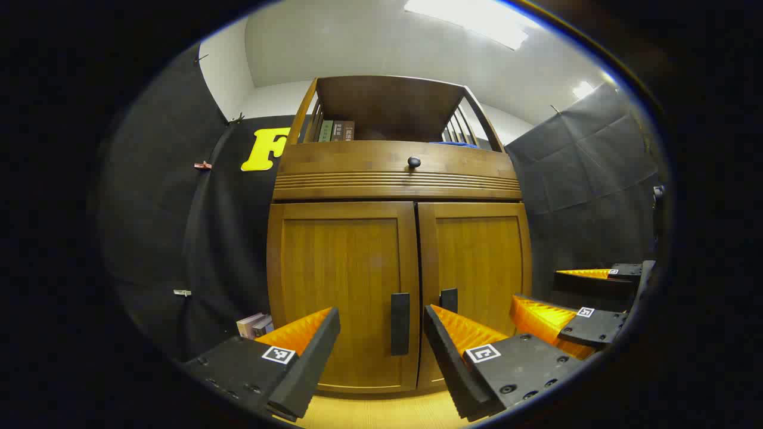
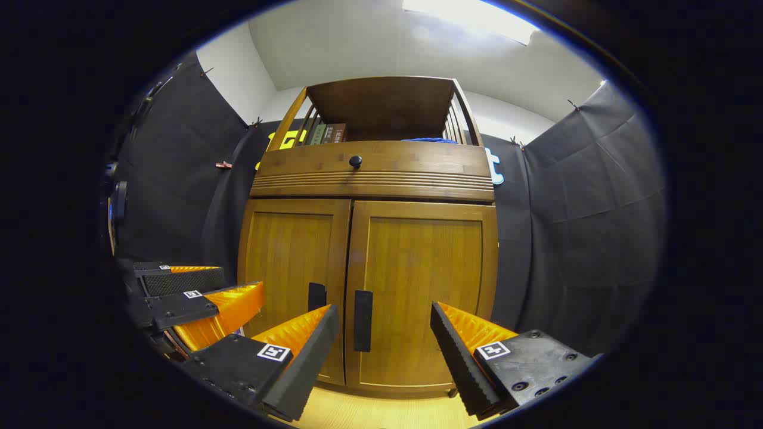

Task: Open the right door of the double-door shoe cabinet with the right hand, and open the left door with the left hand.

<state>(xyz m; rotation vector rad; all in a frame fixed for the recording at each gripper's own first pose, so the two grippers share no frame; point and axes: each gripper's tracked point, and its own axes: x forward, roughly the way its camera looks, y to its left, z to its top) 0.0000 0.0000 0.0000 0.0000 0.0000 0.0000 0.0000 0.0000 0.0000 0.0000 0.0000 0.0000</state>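
The wooden shoe cabinet stands straight ahead with both doors shut. In the left gripper view, the left door (image 1: 343,280) carries a dark vertical handle (image 1: 400,323) by the centre seam. My left gripper (image 1: 381,313) is open a short way in front of that handle, touching nothing. The right door (image 1: 477,262) and its handle (image 1: 449,300) sit beside it. In the right gripper view, my right gripper (image 2: 384,310) is open before the right door (image 2: 423,280), and its handle (image 2: 363,320) shows between the fingers. The left door (image 2: 289,268) and the left gripper (image 2: 202,304) lie to its left.
Above the doors runs a drawer with a round dark knob (image 1: 413,161). An open railed shelf holds books (image 1: 337,130) and something blue (image 1: 456,143). A few books (image 1: 255,325) lie by the cabinet's left foot. Pale wood floor (image 1: 381,411) runs below; black cloth walls flank both sides.
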